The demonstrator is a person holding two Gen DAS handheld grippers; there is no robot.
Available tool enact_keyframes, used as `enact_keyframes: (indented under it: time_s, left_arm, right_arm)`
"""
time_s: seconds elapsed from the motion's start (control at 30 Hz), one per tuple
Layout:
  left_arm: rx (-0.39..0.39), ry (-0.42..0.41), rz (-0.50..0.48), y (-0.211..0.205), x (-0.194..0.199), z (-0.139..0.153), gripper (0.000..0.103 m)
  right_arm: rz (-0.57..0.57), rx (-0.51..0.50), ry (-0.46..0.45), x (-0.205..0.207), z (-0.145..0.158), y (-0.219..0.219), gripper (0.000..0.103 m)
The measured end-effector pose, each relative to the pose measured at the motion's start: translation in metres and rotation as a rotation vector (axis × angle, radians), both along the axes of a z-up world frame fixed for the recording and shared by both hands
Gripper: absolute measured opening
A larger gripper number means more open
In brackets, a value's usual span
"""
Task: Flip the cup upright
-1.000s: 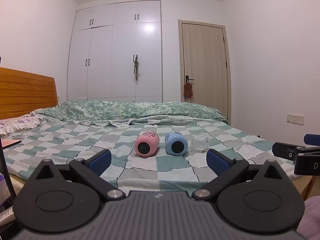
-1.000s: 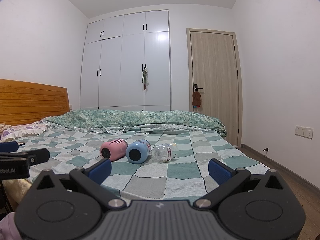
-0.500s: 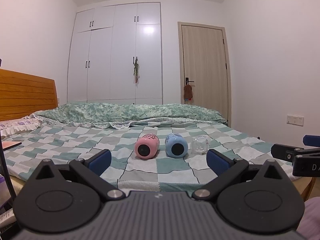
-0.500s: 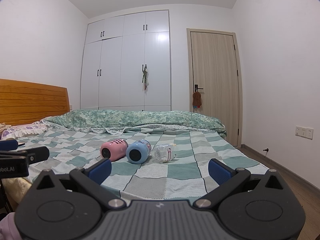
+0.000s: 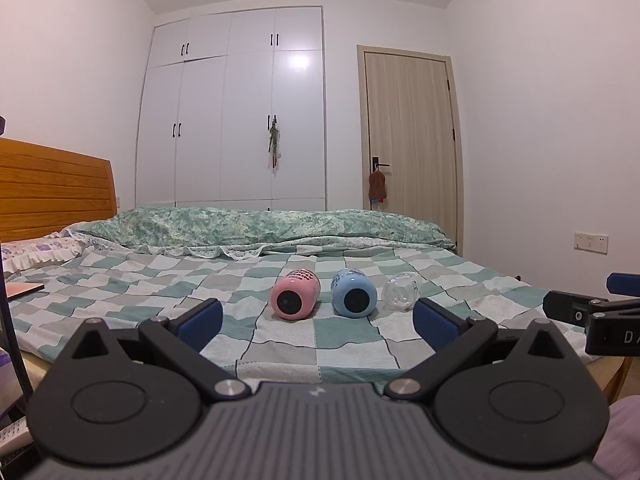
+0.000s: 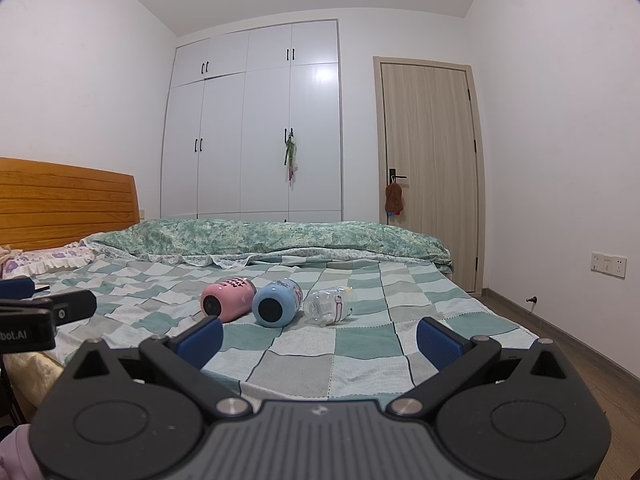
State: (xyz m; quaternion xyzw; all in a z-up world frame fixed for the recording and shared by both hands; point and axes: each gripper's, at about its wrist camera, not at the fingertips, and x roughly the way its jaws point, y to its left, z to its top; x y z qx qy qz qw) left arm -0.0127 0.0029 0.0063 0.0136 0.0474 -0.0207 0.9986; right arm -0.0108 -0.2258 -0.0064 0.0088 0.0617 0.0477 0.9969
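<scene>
Nothing done yet: pink cup [image 5: 295, 298], blue cup [image 5: 354, 298], clear cup [image 5: 400, 291] all lie sideways; left gripper [image 5: 318, 316], right gripper [image 6: 320, 336] jaws apart, empty, well short.

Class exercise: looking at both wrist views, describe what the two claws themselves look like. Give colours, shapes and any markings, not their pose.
Each claw, left claw and right claw, has a black ribbed body, two round black discs, angular black linkage arms with silver pivot screws, and blue pads on the fingertips. Partial white lettering shows on the sides: "D" on the right one, "bot.AI" on the left. No cables are visible.
</scene>
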Motion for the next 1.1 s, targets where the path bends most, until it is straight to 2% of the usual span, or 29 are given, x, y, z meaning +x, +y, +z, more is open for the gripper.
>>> enact_keyframes:
  time_s: [0.2,0.33,0.43,0.63,0.8,0.97,1.1]
  left_arm:
    - [0.003,0.003,0.002,0.000,0.001,0.000,0.103]
    - [0.002,0.018,0.005,0.003,0.015,0.003,0.103]
    - [0.007,0.025,0.003,0.007,0.037,0.012,0.103]
    - [0.043,0.101,-0.005,0.014,0.110,0.039,0.103]
    - [0.114,0.169,-0.009,0.012,0.177,0.057,0.103]
    - [0.174,0.264,-0.038,0.006,0.243,0.064,0.103]
    - [0.206,0.372,-0.052,0.004,0.298,0.060,0.103]
  right_arm:
    - [-0.002,-0.006,0.009,0.002,-0.001,0.003,0.103]
    - [-0.005,-0.013,0.024,0.017,0.002,-0.001,0.103]
    - [-0.003,-0.010,0.044,0.042,0.001,0.001,0.103]
    - [0.027,-0.005,0.078,0.110,0.007,0.005,0.103]
    - [0.058,-0.005,0.100,0.178,0.011,0.011,0.103]
    - [0.107,-0.028,0.119,0.243,0.014,0.024,0.103]
    - [0.170,-0.085,0.141,0.291,0.016,0.040,0.103]
